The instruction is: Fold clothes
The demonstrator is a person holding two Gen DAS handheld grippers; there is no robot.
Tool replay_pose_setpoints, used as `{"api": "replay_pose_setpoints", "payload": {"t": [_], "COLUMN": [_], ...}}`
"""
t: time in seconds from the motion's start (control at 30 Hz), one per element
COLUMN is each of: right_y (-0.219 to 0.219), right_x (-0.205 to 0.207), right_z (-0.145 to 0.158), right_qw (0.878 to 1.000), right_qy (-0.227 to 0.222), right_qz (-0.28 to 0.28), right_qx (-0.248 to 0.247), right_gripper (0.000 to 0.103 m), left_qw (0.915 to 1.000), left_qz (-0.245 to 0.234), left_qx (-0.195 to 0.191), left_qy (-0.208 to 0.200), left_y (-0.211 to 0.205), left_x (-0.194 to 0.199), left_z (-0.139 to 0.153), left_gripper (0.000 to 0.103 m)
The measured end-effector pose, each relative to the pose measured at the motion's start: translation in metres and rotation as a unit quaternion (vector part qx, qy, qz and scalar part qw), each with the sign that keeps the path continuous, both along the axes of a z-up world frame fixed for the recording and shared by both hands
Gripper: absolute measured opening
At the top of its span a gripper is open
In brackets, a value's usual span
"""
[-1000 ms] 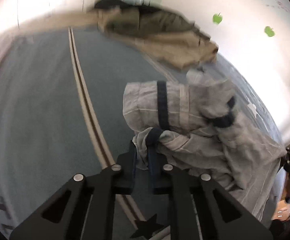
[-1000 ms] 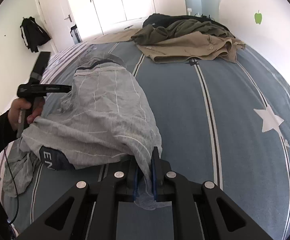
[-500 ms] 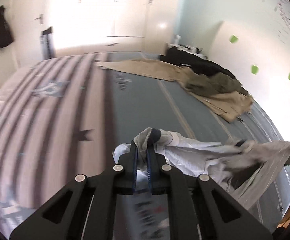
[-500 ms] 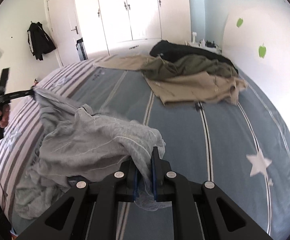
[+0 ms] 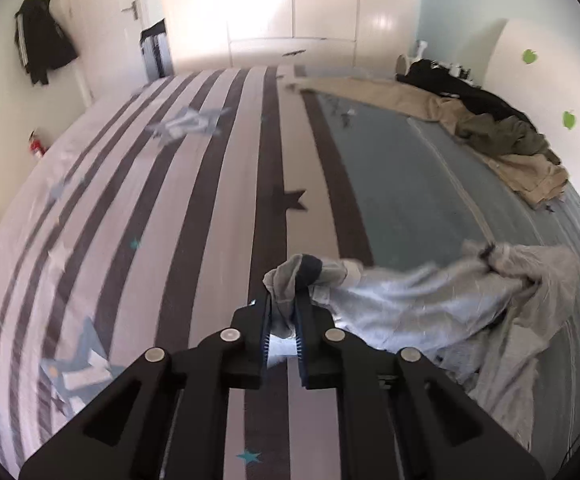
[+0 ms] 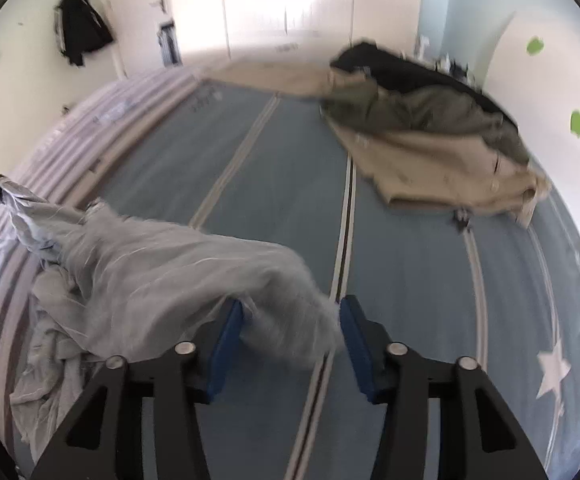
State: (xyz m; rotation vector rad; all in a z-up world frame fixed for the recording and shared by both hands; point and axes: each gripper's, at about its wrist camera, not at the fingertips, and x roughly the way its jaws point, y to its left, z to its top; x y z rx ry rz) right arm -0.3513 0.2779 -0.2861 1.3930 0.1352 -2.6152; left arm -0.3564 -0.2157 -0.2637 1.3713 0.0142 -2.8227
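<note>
Now, left gripper (image 5: 282, 312): jaws opening, a dark-edged corner of the grey garment (image 5: 409, 304) sits between them, the pads look close against the cloth
Right gripper (image 6: 290, 320): jaws opening and standing wide apart, a blurred fold of the grey garment (image 6: 162, 264) lies loose between them, the blue pads (image 6: 226, 344) do not press it
Grey garment: crumpled on the bed cover (image 6: 409, 288), stretched between the two grippers, where the striped part meets the blue part
Bed cover: pale with dark stripes on one side, blue with thin lines and stars on the other
Beige clothing (image 6: 441, 176): far on the bed cover, well apart from the grey garment
Olive and black clothes (image 6: 417, 100): on the beige clothing, near the wall
</note>
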Motion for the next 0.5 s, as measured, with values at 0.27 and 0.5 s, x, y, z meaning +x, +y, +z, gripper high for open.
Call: {"api": "replay_pose_setpoints", "payload": {"t": [0.27,0.5], "right_y": [-0.003,-0.09], "right_x": [0.043,0.041], "right_z": [0.015,0.02], "right_qw": [1.0,0.996], "right_qy": [0.01,0.01], "right_qz": [0.003,0.053], "right_qx": [-0.03,-0.067], "right_gripper": [0.094,0.096], "left_qw": [0.9921,0.9799], "left_qz": [-0.035,-0.083], "left_qx": [0.119,0.162], "left_qy": [-0.016,-0.082], "left_y": [0.019,0.082], "left_x": [0.034,0.042], "left_z": [-0.017,-0.062], "left_gripper": [0.071,0.071]}}
